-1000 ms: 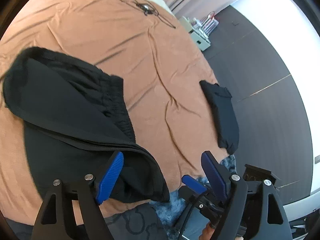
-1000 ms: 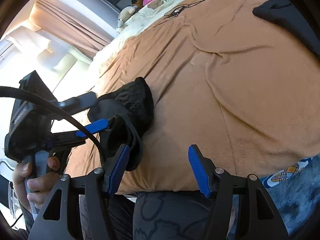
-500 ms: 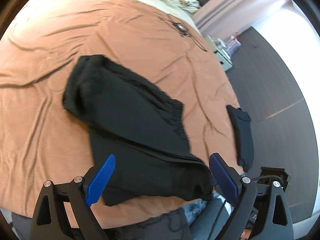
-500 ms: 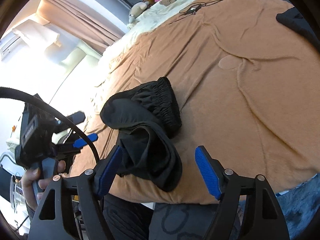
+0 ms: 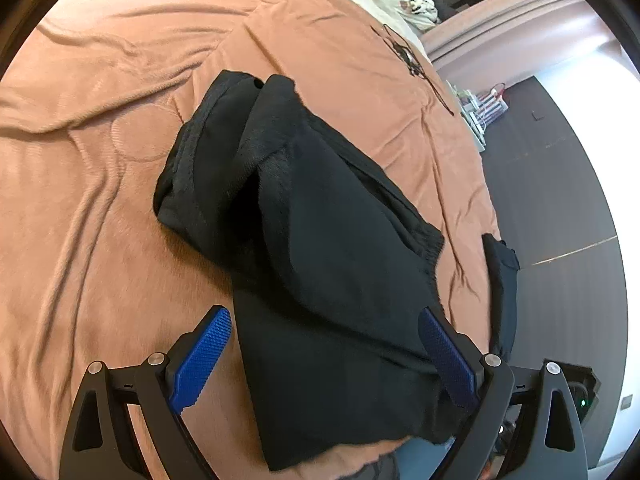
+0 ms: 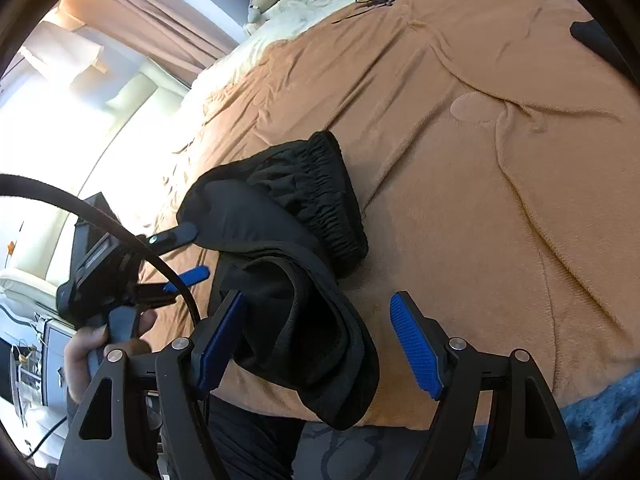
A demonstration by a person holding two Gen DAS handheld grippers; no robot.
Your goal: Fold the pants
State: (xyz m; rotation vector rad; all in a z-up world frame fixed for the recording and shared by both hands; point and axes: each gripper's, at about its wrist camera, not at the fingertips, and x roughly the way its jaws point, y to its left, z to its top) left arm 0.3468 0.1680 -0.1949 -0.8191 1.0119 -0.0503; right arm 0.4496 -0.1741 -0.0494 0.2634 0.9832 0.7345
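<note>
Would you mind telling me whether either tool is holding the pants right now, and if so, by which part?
Nothing is held. The left tool and right tool are both open, and the black pants lie loose on the brown blanket.

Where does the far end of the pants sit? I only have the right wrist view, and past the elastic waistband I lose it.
Observer: In the left wrist view the black pants run diagonally up the brown blanket, and their far end lies bunched near the bed's middle.
Operator: Is the left gripper holding anything?
Observer: No. The left gripper is open, its fingers straddling the near part of the pants.
Operator: Anything else on that side?
Observer: A second dark folded garment lies at the blanket's right edge, apart from the pants.
</note>
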